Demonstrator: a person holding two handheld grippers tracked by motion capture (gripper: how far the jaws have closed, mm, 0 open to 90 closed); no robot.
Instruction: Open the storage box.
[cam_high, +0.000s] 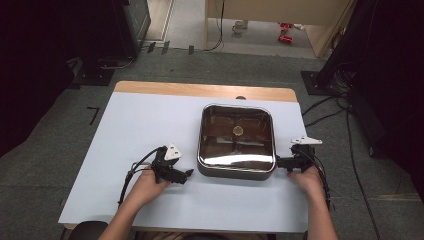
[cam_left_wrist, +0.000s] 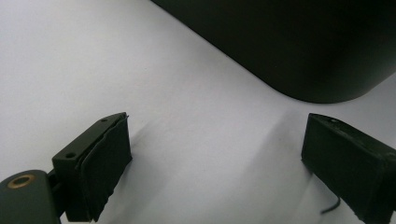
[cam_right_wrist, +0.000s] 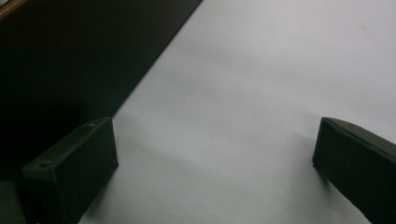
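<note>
Pale worktop (cam_high: 150, 130) carries a dark square basin (cam_high: 236, 141) right of centre. Left gripper (cam_high: 186, 174) sits just beside its near-left corner, jaws spread, nothing between them. Right gripper (cam_high: 278, 162) is at its right wall, jaws spread too, empty.

**Camera placement**

High view: overhead, facing forward and down across the pale blue tabletop (cam_high: 150, 130). Gripper views: low, very near that surface, each facing the dark square glossy basin (cam_high: 236, 141) (cam_left_wrist: 299, 42) (cam_right_wrist: 70, 60) from opposite sides.
</note>
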